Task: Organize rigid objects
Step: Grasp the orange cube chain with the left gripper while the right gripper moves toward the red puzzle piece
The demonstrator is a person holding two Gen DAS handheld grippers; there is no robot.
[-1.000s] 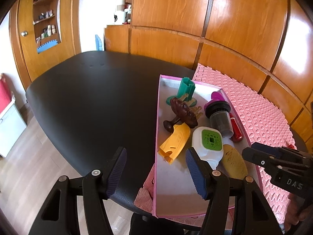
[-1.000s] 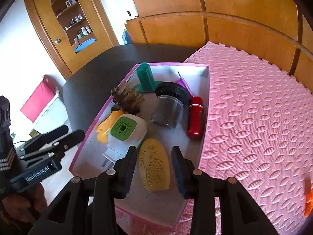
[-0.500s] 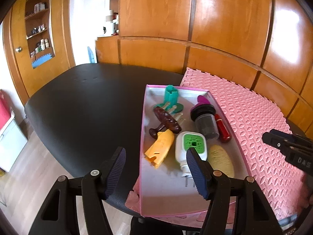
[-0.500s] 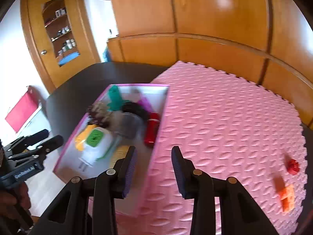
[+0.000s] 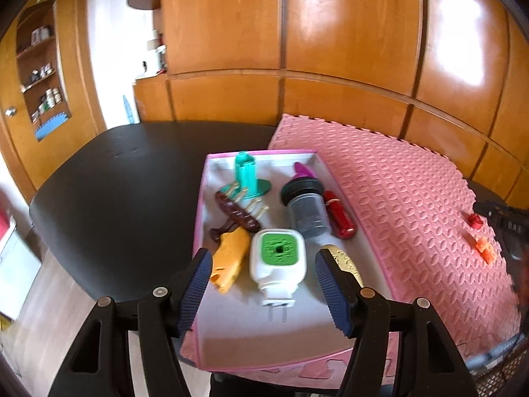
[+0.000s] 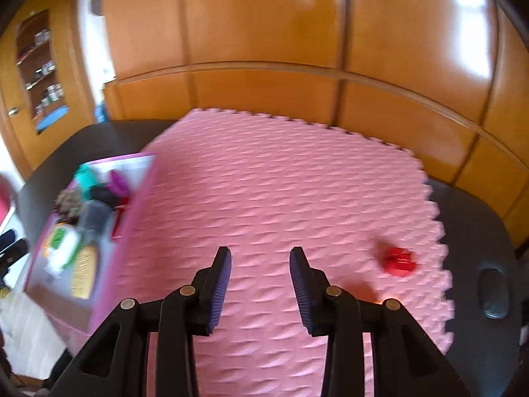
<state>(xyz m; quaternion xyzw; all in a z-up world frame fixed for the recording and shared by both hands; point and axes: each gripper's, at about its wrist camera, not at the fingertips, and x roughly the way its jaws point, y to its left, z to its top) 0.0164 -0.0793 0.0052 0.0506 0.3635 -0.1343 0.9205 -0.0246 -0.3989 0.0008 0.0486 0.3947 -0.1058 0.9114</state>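
A pink-rimmed box holds a white plug with a green face, a yellow piece, a brown comb, a teal piece, a dark jar, a red cylinder and a yellow oval. My left gripper hangs open above the box's near end, holding nothing. My right gripper is open and empty over the pink foam mat. A red block lies to its right on the mat; the box is blurred at the left.
The mat covers the right part of a black table. In the left wrist view a red block and an orange block lie near the mat's right edge. A dark oval thing lies on the table past the mat. Wooden panelling stands behind.
My right gripper has swung right, away from the box and out over the mat, bringing the red block into view. My left gripper has shifted and rolled so the box lies centred between its fingers.
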